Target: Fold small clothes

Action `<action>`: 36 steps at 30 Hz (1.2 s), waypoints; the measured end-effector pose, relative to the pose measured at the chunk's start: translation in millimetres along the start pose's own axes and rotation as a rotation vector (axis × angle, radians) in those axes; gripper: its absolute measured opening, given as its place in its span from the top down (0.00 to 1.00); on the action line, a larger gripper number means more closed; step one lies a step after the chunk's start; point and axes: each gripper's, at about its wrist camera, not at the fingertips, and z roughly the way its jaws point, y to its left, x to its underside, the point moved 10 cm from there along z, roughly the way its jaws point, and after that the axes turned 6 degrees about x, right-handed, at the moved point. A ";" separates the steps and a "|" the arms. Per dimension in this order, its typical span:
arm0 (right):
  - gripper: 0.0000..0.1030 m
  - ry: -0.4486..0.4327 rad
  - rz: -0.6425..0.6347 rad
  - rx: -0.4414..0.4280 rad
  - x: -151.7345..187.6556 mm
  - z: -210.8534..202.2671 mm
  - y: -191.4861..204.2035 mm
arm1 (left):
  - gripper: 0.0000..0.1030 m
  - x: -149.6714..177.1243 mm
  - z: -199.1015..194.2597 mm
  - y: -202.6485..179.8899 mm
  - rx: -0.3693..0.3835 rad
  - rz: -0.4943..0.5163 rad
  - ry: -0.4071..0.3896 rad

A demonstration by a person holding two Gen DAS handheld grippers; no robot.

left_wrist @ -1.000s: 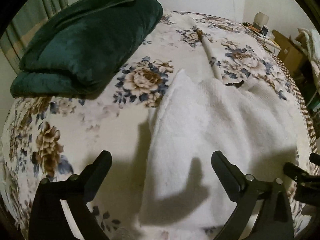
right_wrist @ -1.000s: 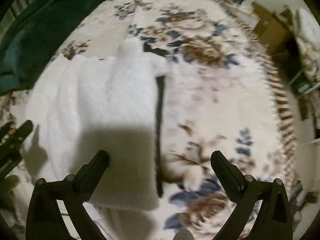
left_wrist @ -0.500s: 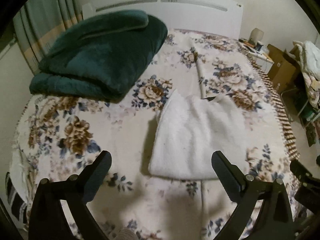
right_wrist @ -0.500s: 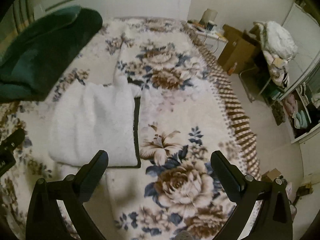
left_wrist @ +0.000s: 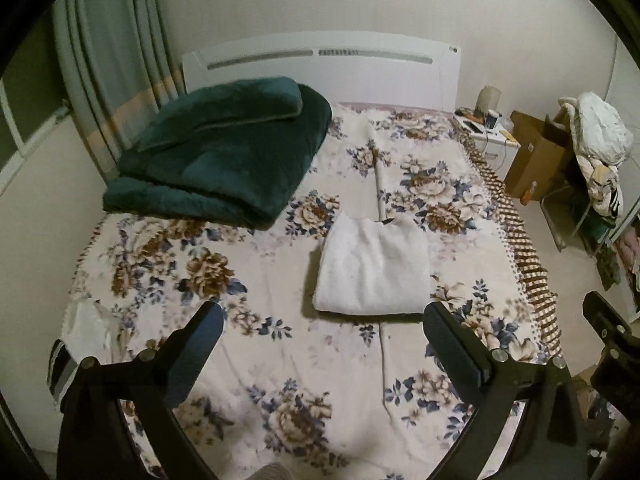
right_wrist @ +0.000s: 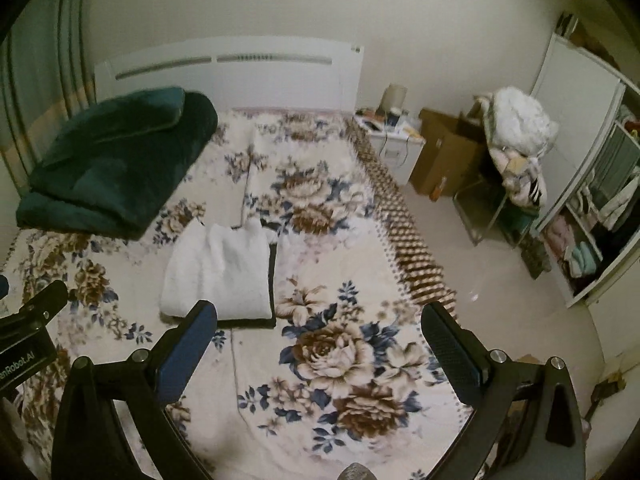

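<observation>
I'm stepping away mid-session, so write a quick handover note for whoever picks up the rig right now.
Left hand-held gripper: open, empty, held above the bed.
Right hand-held gripper: open, empty, likewise clear of the bedding.
White garment: folded into a neat rectangle mid-bed, lying on something dark that shows along its right and near edges.
Green blanket: folded near the headboard.
Done: this garment looks folded.
Left: no other unfolded small clothes visible on the bed.

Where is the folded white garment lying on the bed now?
In both wrist views the folded white garment lies near the middle of the floral bedspread, in front and to the right of the dark green blanket, untouched by either gripper.
</observation>
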 end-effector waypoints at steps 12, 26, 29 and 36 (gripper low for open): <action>0.00 -0.124 0.033 -0.055 6.2 -156.0 -41.3 | 0.01 12.1 -107.4 -12.1 0.001 0.020 -0.096; 0.00 -0.145 0.044 -0.081 28.2 -213.2 -63.4 | 0.00 29.0 -152.7 -15.0 -0.004 0.011 -0.149; 0.00 -0.145 0.041 -0.089 29.1 -212.9 -64.6 | 0.00 28.8 -155.2 -15.8 -0.004 0.011 -0.155; 0.00 -0.158 0.038 -0.108 22.1 -213.7 -65.2 | 0.00 29.1 -159.3 -13.9 -0.015 0.009 -0.164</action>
